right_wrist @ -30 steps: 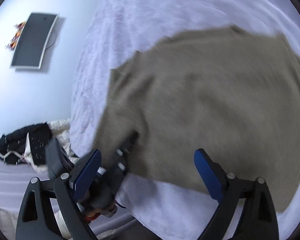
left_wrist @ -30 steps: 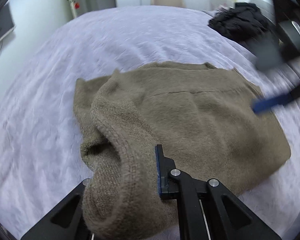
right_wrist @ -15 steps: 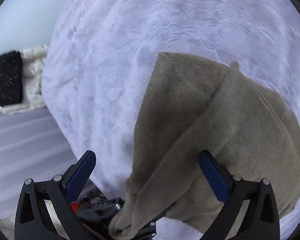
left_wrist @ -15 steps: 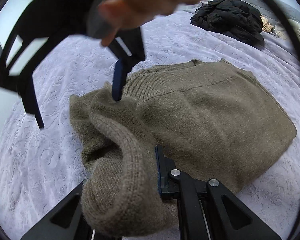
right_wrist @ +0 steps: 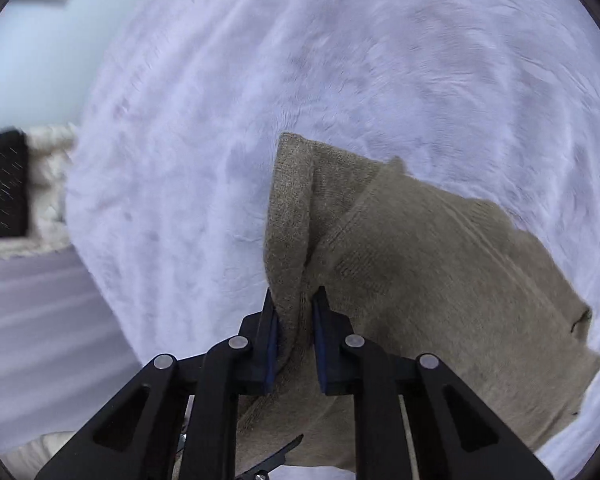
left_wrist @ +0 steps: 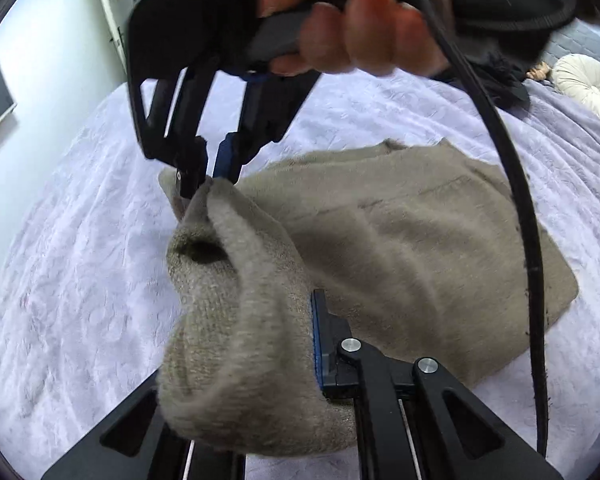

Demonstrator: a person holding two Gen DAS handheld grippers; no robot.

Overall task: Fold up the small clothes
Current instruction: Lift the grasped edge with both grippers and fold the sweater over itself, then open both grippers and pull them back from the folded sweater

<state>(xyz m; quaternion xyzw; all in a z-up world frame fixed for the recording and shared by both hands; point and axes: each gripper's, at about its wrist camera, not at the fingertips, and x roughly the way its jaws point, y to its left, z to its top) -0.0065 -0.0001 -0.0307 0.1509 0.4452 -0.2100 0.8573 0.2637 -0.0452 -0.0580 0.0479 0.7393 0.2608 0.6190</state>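
Observation:
An olive-brown knit sweater (left_wrist: 400,240) lies partly folded on the lavender bedspread (left_wrist: 80,280). My left gripper (left_wrist: 240,360) is shut on a thick bunch of its near-left edge, and the cloth hides the left finger. The raised ridge of fabric runs away from it to my right gripper (left_wrist: 206,178), held by a person's hand (left_wrist: 340,32). In the right wrist view the right gripper (right_wrist: 294,312) is closing its jaws, and both blue pads press on a fold of the sweater (right_wrist: 440,260).
A black cable (left_wrist: 520,200) hangs from the right gripper across the sweater. Dark clothes (left_wrist: 500,84) and a cream cushion (left_wrist: 588,84) lie at the far right of the bed. A black item (right_wrist: 4,188) on a cream fluffy thing (right_wrist: 48,192) sits beyond the bed's edge.
My right gripper swept from the sweater's right side across to its left ridge and closed from wide open onto the fabric. The left gripper rose a little with its bunch.

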